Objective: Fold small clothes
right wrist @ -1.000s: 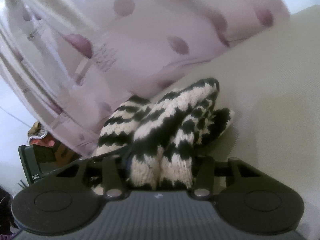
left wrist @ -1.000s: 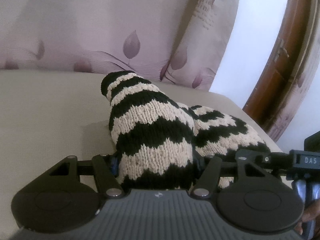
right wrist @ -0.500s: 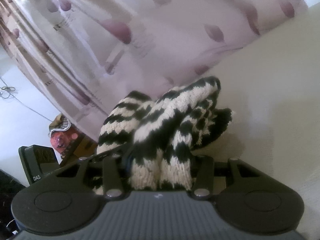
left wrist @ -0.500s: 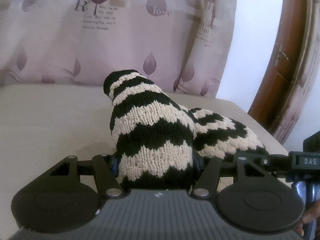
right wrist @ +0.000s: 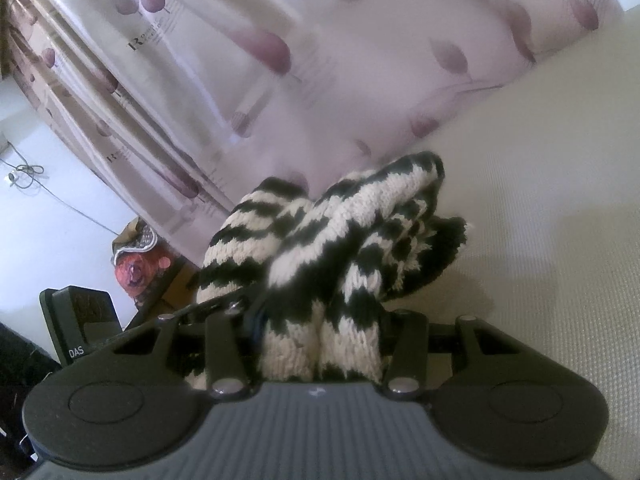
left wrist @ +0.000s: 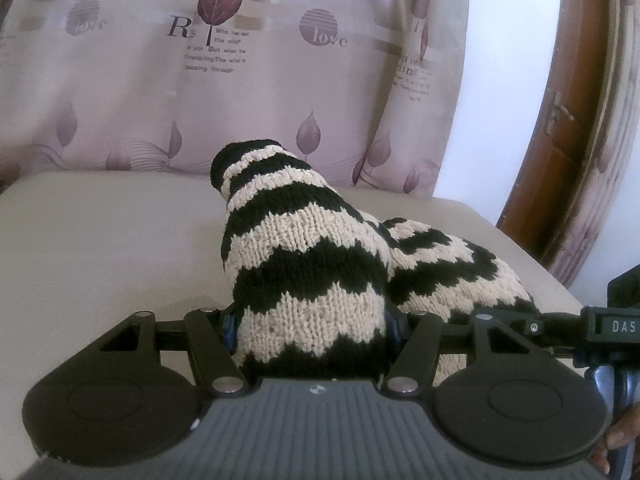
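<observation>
A black-and-cream zigzag knitted garment is bunched up over the beige surface. My left gripper is shut on one edge of it; the knit fills the gap between the fingers and hides the tips. My right gripper is shut on another part of the same garment, folded double between its fingers. The right gripper's body shows at the right edge of the left wrist view, close beside the left one. The left gripper's body shows at the left in the right wrist view.
A pale purple curtain with leaf prints hangs behind the surface. A brown wooden door frame stands to the right. In the right wrist view, a red and white object and a wall cable lie beyond the surface's edge.
Both grippers have lifted and tilted upward with the garment held; more of the curtain shows now. Their grip on the knit is unchanged.
</observation>
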Demonstrator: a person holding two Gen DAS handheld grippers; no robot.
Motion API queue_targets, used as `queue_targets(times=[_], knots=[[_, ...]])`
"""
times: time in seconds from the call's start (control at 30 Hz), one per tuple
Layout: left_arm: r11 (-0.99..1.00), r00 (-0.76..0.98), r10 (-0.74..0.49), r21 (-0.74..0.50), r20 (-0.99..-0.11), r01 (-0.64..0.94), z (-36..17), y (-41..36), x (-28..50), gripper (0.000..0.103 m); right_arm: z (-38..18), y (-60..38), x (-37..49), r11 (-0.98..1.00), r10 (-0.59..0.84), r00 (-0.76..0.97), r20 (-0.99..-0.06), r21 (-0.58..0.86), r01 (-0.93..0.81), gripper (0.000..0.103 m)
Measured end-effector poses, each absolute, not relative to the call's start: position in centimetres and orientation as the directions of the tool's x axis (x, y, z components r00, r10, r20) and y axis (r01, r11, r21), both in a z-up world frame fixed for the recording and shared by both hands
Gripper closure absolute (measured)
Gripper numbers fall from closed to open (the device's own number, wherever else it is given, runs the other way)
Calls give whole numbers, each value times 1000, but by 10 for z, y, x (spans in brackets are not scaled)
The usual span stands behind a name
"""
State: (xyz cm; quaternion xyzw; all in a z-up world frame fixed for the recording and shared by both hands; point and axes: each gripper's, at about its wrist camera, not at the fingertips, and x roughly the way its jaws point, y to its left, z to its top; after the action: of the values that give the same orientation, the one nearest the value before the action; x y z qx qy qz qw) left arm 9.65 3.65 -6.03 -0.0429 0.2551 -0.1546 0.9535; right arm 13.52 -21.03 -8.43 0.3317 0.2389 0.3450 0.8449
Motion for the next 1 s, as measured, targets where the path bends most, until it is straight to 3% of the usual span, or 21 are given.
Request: queue_targets(times=[0.87,1.0], knots=[[951,769,-307,-152,-561,268,-98,37,117,41,-123,-211,144,575,714,652,-256,746,-336,57],[953,768,-303,-173,-564,249,-109,42,121,36,-131,-214,143,609,694,664,-278,719,-336,57]])
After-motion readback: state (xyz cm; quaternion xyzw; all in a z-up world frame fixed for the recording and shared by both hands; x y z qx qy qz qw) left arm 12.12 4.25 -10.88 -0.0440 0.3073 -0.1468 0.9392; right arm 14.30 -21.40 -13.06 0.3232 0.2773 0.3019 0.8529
